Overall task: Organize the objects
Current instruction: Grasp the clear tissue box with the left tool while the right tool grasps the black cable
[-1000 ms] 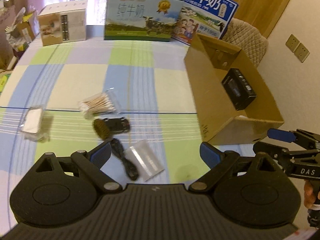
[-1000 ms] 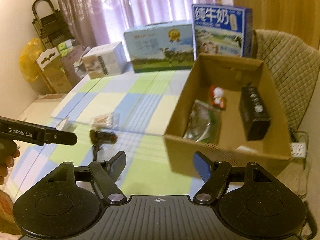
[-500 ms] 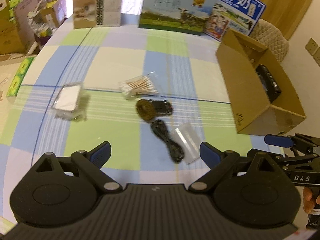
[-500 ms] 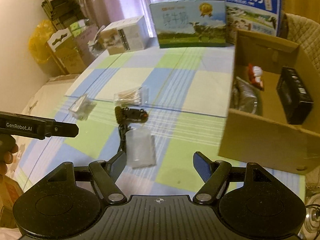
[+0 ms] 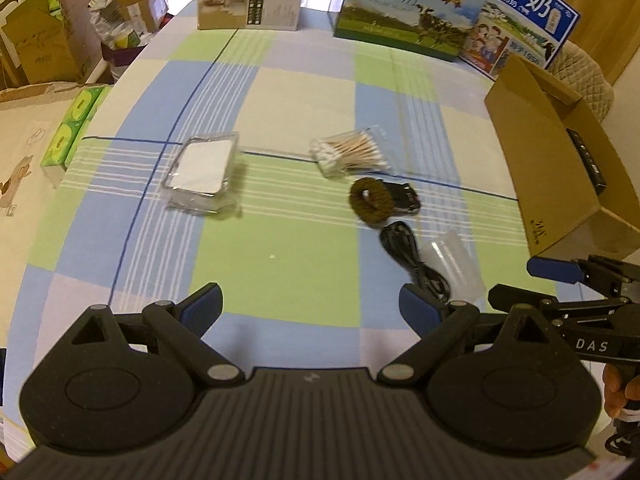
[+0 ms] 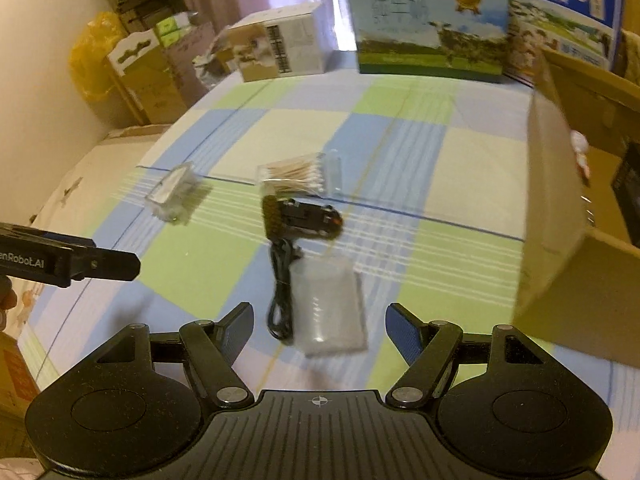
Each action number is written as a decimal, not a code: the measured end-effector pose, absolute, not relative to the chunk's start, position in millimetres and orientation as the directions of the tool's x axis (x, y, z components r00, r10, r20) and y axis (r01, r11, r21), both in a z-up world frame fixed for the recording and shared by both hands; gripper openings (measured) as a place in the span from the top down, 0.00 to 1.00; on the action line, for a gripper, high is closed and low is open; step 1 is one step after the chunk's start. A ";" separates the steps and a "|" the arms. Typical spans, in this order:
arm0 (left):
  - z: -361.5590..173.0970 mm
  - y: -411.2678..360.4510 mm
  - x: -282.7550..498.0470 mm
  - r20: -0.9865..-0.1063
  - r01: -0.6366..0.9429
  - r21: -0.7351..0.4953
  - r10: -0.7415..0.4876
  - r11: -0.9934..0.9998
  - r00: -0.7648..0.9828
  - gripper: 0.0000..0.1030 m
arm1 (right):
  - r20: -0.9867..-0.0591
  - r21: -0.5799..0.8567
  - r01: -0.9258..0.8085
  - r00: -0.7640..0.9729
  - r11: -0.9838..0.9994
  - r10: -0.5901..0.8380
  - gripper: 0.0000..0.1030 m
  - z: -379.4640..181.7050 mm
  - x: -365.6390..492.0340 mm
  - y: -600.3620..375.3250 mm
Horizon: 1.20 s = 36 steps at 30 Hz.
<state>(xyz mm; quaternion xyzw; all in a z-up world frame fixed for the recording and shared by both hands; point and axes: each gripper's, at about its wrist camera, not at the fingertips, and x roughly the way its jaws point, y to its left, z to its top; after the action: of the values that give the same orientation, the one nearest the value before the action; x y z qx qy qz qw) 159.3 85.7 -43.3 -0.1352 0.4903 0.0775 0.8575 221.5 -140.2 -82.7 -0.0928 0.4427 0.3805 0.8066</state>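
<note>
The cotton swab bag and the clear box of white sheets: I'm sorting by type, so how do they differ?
The cotton swab bag is soft plastic holding thin wooden sticks; the clear box is rigid, holding a flat white stack. The bag lies nearer the cardboard box; the clear box sits farther left. Both are see-through and rest untouched on the checked tablecloth.

Warm dim light, fisheye warp — motion blur

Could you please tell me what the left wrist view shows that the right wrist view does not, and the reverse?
Only the left wrist view shows the green tissue packs off the table's edge. Only the right wrist view shows the yellow bag by the wall and a red-and-white toy inside the cardboard box. Both show the cotton swabs, black cable, clear pouch and both open tools.
</note>
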 end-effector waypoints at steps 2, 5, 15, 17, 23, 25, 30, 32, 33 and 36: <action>-46.4 91.3 160.2 -0.864 -0.269 -0.156 0.001 0.951 0.503 0.10 | -0.788 0.186 -0.714 0.301 0.675 0.536 0.52 -88.6 221.9 -128.0; -49.8 99.3 162.0 -0.866 -0.270 -0.153 0.002 0.951 0.499 0.10 | -0.800 0.179 -0.726 0.286 0.664 0.528 0.61 -99.0 222.1 -110.6; -62.5 124.9 171.4 -0.873 -0.273 -0.151 0.001 0.950 0.487 0.10 | -0.835 0.133 -0.715 0.292 0.687 0.466 0.76 -124.7 232.4 -73.2; -65.2 130.0 174.4 -0.874 -0.273 -0.148 0.004 0.951 0.486 0.10 | -0.843 0.117 -0.708 0.300 0.696 0.446 0.76 -129.4 235.6 -66.4; -72.3 141.5 186.2 -0.874 -0.268 -0.137 0.011 0.954 0.486 0.10 | -0.853 0.097 -0.693 0.311 0.714 0.418 0.76 -141.0 243.6 -54.0; -75.1 144.1 189.8 -0.874 -0.264 -0.132 0.014 0.955 0.487 0.10 | -0.857 0.089 -0.691 0.314 0.718 0.409 0.76 -144.3 245.7 -50.4; -81.6 153.2 198.5 -0.874 -0.267 -0.116 0.029 0.957 0.485 0.10 | -0.855 0.072 -0.695 0.327 0.716 0.403 0.81 -147.7 248.1 -45.4; -83.8 157.5 202.6 -0.874 -0.270 -0.102 0.043 0.957 0.484 0.10 | -0.854 0.079 -0.691 0.325 0.718 0.406 0.82 -147.4 249.6 -45.7; -84.7 159.7 204.8 -0.873 -0.269 -0.093 0.051 0.959 0.485 0.10 | -0.854 0.086 -0.689 0.320 0.720 0.409 0.82 -146.7 250.4 -46.1; -86.9 167.0 211.2 -0.871 -0.262 -0.070 0.069 0.962 0.486 0.10 | -0.852 0.111 -0.682 0.309 0.723 0.423 0.82 -139.3 250.9 -48.8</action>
<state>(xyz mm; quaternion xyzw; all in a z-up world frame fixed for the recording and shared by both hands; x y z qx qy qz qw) 211.2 167.0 -86.9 -0.0969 0.4978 0.0969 0.8564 250.9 -48.8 -139.3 -0.1368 0.4748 0.3465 0.7974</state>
